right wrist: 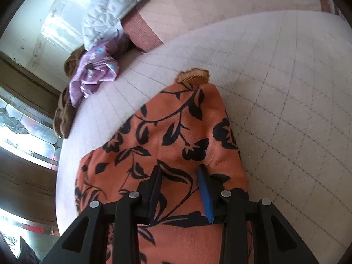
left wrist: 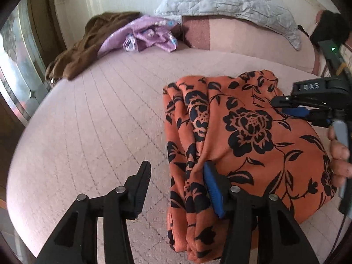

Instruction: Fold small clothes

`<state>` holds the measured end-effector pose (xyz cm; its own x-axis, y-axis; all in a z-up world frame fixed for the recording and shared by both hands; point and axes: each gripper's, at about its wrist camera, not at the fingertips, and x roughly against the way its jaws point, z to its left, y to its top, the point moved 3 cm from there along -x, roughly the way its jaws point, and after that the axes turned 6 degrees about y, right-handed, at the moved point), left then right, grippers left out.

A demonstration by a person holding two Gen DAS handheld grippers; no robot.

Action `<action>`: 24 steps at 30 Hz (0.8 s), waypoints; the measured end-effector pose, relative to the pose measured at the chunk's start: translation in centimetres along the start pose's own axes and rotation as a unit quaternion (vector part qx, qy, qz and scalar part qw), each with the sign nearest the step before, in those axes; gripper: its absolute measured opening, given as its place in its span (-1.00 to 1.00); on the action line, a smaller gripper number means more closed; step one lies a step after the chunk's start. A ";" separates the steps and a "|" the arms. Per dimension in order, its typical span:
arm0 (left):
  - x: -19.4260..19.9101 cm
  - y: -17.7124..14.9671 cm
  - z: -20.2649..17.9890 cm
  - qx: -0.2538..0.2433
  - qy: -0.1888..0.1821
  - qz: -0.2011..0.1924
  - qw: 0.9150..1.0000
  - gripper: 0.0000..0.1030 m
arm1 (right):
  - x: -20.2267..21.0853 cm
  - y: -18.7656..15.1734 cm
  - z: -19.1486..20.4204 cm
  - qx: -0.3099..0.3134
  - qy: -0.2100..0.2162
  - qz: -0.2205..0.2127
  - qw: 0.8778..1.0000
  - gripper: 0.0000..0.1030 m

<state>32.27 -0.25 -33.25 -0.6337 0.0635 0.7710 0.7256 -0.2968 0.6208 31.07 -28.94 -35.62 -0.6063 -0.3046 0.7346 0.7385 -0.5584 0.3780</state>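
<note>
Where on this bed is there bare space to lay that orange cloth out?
The widest bare stretch of quilted bedspread lies left of the orange floral garment, running back to the brown garment and purple cloth. A second bare stretch shows right of the garment in the right wrist view. The head end is crowded, with the grey pillow.

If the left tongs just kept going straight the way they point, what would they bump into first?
Most likely the pink quilted bedcover. The left tongs stand open and aim down at the bed, right beside the left edge of the folded orange flowered garment. Their blue-padded finger lies against that edge, so depth is hard to judge.
</note>
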 end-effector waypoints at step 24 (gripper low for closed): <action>4.3 -0.5 -0.3 0.013 -0.012 -0.043 0.999 0.13 | 15.5 -13.7 1.0 0.206 -0.067 -0.067 0.974 -0.01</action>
<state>29.11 -0.14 -30.26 -0.6877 0.1112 0.7175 0.6755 -0.2643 0.6884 11.80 -25.29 -28.85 -0.6812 -0.1319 0.7201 0.7285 -0.2203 0.6487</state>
